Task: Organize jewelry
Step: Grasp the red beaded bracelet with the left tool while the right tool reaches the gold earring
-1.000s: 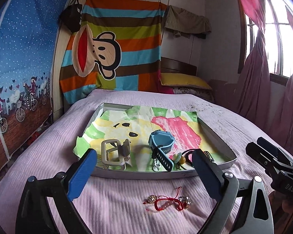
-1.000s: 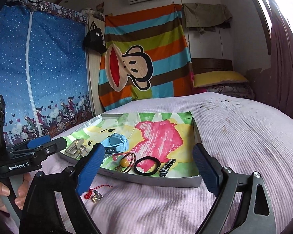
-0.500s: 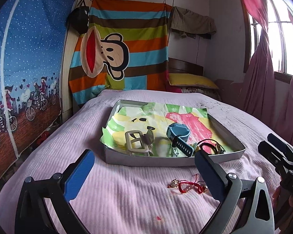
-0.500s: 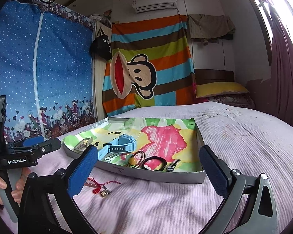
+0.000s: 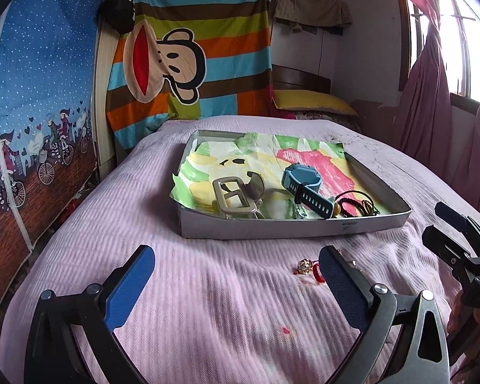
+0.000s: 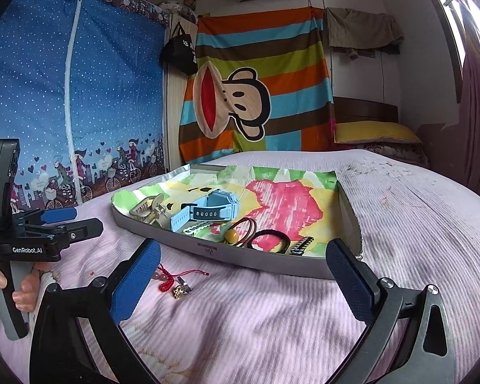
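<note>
Both tongs, left and right, are hanging released, flanking the red bracelet for pickup into the tray.

Support: you see a bed with pink ribbed cover | On it: grey tray, red cord bracelet just beside tray, yellow pillow at far end
</note>
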`<state>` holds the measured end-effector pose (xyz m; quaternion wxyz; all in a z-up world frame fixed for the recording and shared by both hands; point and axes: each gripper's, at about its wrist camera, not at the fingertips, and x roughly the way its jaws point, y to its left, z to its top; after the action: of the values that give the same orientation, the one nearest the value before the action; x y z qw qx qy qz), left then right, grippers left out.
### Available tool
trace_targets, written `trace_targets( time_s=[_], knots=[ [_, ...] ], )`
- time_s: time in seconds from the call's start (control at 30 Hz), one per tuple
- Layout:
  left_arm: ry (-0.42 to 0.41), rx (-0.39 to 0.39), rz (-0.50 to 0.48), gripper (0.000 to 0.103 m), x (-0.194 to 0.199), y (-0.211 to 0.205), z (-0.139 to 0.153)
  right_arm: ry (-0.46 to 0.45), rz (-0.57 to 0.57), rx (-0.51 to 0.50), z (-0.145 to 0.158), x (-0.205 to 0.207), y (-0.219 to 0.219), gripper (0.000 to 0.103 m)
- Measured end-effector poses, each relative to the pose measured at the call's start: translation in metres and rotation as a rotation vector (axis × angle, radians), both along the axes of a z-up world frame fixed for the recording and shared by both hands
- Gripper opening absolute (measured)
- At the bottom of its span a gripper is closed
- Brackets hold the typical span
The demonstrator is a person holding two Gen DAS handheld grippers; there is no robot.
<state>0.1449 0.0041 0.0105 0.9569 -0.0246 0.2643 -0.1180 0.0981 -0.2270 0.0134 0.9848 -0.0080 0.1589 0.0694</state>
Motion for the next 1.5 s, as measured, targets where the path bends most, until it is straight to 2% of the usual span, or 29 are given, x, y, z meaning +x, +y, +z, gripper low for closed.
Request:
trace_targets(
  time_s=[0.13,0.2,0.33,0.43,0.6,0.7,0.77,0.9,1.13,1.3,1.5],
  knots=[
    [0.037,0.024,-0.056,0.103,0.004,-0.005,-0.003,0.043,0.033,-0.010,-0.006,0.006,0.002,0.101],
    [0.043,0.035,-0.083,0.102,0.003,-0.009,-0.003,0.063,0.050,-0.021,-0.009,0.009,0.005,0.097],
    [0.077,0.055,-0.133,0.088,0.005,-0.015,-0.006,0.118,0.091,-0.050,-0.015,0.016,0.012,0.087],
    [0.108,0.054,-0.167,0.079,0.008,-0.018,-0.008,0.151,0.120,-0.065,-0.020,0.020,0.016,0.078],
    [0.147,0.043,-0.217,0.065,0.012,-0.021,-0.010,0.214,0.177,-0.093,-0.028,0.028,0.025,0.050],
    [0.169,0.043,-0.241,0.056,0.014,-0.025,-0.010,0.246,0.207,-0.116,-0.033,0.031,0.032,0.038],
    [0.186,0.042,-0.256,0.050,0.016,-0.028,-0.011,0.270,0.225,-0.129,-0.036,0.034,0.036,0.034],
    [0.233,0.038,-0.279,0.044,0.021,-0.035,-0.012,0.314,0.249,-0.146,-0.040,0.038,0.041,0.030],
    [0.317,0.023,-0.296,0.033,0.035,-0.042,-0.014,0.384,0.270,-0.131,-0.045,0.050,0.042,0.029],
    [0.340,0.037,-0.305,0.025,0.039,-0.048,-0.012,0.418,0.280,-0.116,-0.048,0.057,0.042,0.027],
    [0.363,0.036,-0.304,0.010,0.040,-0.052,-0.013,0.440,0.283,-0.120,-0.049,0.060,0.043,0.022]
  ],
)
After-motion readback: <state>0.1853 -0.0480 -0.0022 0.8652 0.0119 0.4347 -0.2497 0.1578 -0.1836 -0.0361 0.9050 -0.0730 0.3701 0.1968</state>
